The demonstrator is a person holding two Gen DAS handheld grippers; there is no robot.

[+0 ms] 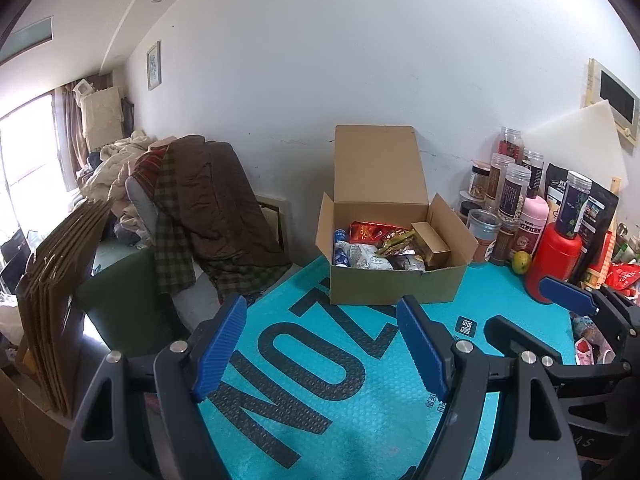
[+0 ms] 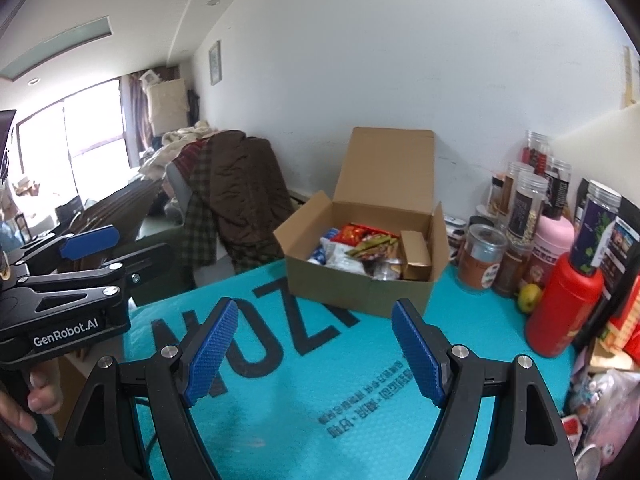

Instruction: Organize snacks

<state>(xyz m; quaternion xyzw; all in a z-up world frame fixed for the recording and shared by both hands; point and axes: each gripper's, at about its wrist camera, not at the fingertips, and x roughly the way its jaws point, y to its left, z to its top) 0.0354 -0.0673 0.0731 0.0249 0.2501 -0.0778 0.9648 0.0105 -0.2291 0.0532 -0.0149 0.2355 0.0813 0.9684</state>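
An open cardboard box stands at the back of the teal mat, its lid up against the wall. It holds several snack packets, a red one on top, and a small gold carton. It also shows in the right wrist view. My left gripper is open and empty, hovering over the mat in front of the box. My right gripper is open and empty, also in front of the box. The right gripper shows at the right in the left view.
Several jars, a red flask, a pink bottle, dark pouches and a small yellow-green fruit crowd the right side. More snack packets lie at the right edge. A chair piled with clothes stands left.
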